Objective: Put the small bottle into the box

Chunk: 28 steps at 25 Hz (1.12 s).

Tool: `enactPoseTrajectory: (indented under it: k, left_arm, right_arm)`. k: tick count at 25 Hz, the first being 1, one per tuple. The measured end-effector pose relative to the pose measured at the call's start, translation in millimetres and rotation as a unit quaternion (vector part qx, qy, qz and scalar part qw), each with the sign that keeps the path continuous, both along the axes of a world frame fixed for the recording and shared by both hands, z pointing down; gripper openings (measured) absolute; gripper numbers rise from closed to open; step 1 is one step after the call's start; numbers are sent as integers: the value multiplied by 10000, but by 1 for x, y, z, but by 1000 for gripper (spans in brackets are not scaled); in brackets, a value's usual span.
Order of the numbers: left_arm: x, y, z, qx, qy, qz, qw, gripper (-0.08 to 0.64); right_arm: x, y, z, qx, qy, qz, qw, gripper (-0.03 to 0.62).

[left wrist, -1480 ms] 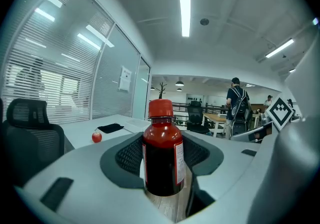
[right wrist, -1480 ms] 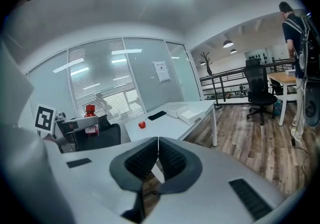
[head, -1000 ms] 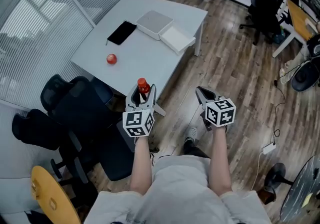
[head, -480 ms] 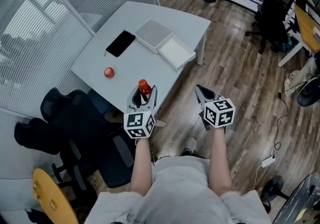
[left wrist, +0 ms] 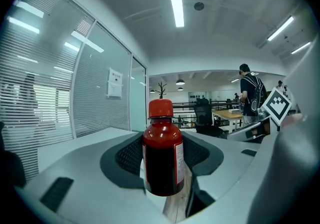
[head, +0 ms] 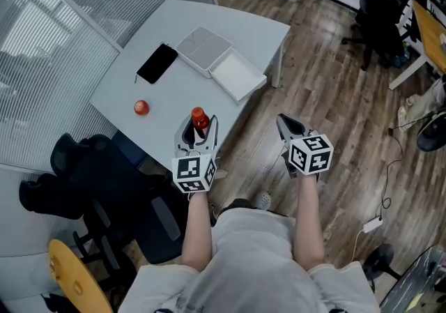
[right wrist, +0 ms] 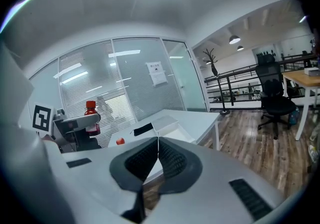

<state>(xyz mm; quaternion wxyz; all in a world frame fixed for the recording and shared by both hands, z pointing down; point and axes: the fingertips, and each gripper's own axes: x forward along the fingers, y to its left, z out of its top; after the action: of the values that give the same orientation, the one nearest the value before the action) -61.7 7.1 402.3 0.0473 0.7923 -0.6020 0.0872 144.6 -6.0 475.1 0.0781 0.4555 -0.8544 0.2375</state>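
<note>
The small bottle (head: pixel 200 119), dark red with a red cap, stands upright between the jaws of my left gripper (head: pixel 199 130), which is shut on its body. In the left gripper view the bottle (left wrist: pixel 162 154) fills the gap between the pads. It hangs over the near corner of the grey table (head: pixel 174 95). The white box (head: pixel 238 76) lies open further along the table, its lid (head: pixel 203 49) beside it. My right gripper (head: pixel 284 123) is shut and holds nothing, out over the wooden floor to the right of the table; its pads meet in the right gripper view (right wrist: pixel 158 149).
A black phone (head: pixel 157 63) and a small red ball (head: pixel 141 107) lie on the table left of the box. Black office chairs (head: pixel 104 172) crowd the table's near left side. A glass partition with blinds (head: pixel 63 19) runs along the left.
Both grippers have moved level towards the table, and the bottle has stayed in the left one. The table, box and phone now sit a little nearer and further left in the head view.
</note>
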Motion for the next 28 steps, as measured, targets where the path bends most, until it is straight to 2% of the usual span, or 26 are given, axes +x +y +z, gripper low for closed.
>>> enactPoseTrajectory:
  k: [6,13,18,24,28]
  left_arm:
    - [1,-16,25,-251,43,-15,9997,235]
    - [4,-55,20,-98,152,59,9998,235]
    - [8,-96,26,-183,203,114,9996,235]
    - [9,-149,33,-345,218,222,9989,235]
    - [-2,-185,31,-367,371,151,9985,235]
  right_arm:
    - [16,-14,25,-277,17,73,9996,18]
    - [20,-51,22,-238,81,94,9996,18]
    - [19,-85,24,-304,39,77,9995,18]
    - [3,-132,22,-298,-29,-112,9995,18]
    - [-16,-163,14,-249,28,-362,9990,18]
